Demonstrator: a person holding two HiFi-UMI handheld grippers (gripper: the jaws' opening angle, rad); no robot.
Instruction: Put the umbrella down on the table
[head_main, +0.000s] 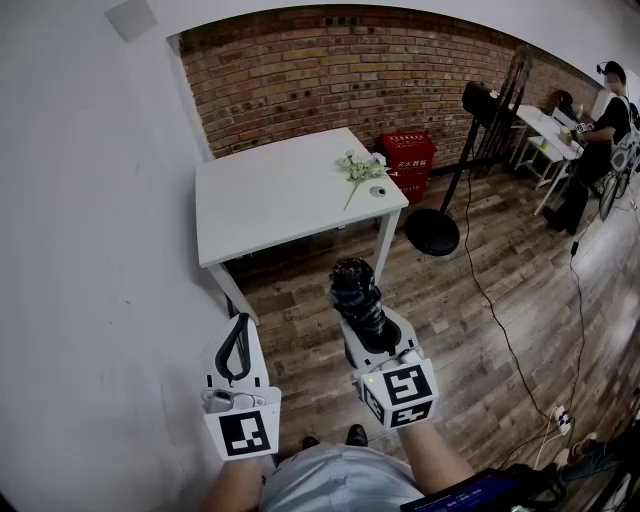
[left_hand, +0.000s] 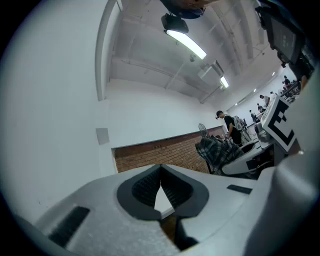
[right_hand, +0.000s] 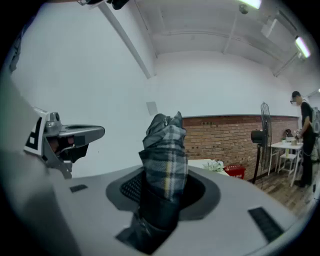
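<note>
Holding the folded plaid umbrella (head_main: 355, 285) pinched in the right gripper (head_main: 368, 325) above the floor, short of the table's (head_main: 270, 200) near edge; left gripper (head_main: 238, 325) pressed together, empty; transport step, next likely approach, lower onto tabletop, release

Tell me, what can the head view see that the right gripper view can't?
Only the head view: the person's shoes and the black cable. Only the right gripper view: ceiling lamps and the checked pattern on the umbrella. Both: that umbrella clamped in the right tongs, the white table and the flowers on it.
</note>
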